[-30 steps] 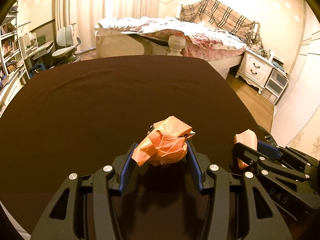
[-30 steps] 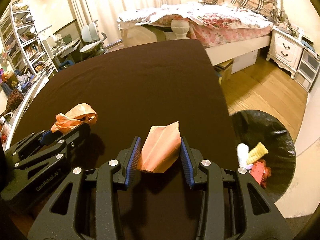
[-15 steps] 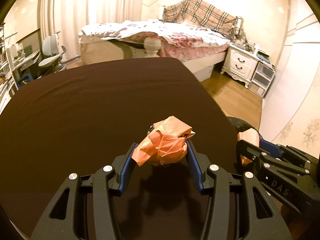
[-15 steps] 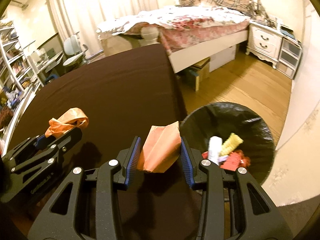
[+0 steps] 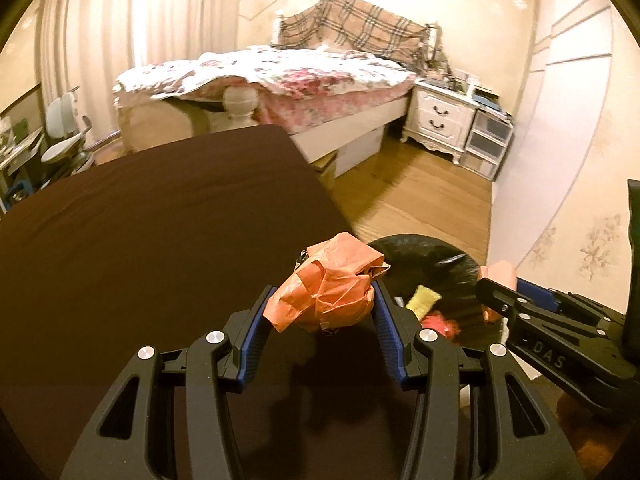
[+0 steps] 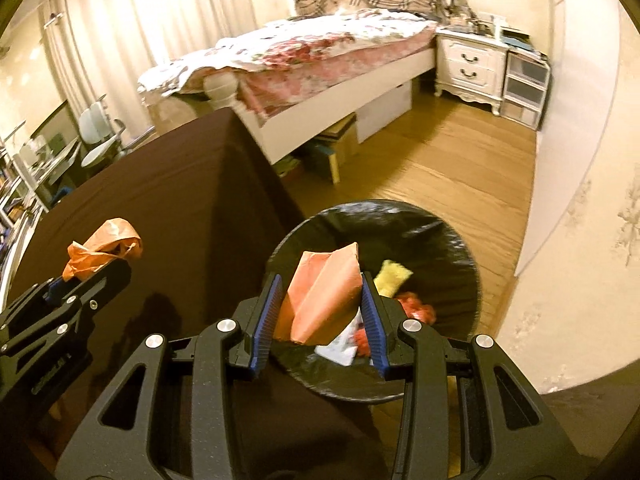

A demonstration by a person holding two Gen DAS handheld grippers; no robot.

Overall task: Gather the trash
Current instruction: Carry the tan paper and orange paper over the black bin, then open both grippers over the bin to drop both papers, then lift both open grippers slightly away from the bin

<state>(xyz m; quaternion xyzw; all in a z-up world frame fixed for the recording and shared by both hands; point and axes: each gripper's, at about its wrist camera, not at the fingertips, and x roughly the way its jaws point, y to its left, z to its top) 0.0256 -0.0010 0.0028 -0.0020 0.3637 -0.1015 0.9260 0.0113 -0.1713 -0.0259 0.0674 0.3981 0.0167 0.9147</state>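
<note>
Task well along; bin [image 6: 460,240] already held yellow scrap [image 6: 394,276] and red scraps; worktop [image 5: 160,232] bare of visible trash; two pieces left to drop. Right tongs [image 6: 324,300] clenched on folded orange paper [image 6: 324,292], poised over bin, tilted downward. Left tongs [image 5: 322,308] clenched on crumpled orange wrapper [image 5: 324,284], over worktop edge, bin at 2 o'clock.

Warm yellow indoor light fills both views, brightest at the curtains [image 6: 160,20] and upper wall, which wash out to glare. The dark worktop [image 5: 160,240] swallows detail and carries soft shadows under each hand-held gripper. Fisheye bending curves the walls, black vignetting rings the corners, and the background is slightly motion-blurred.
</note>
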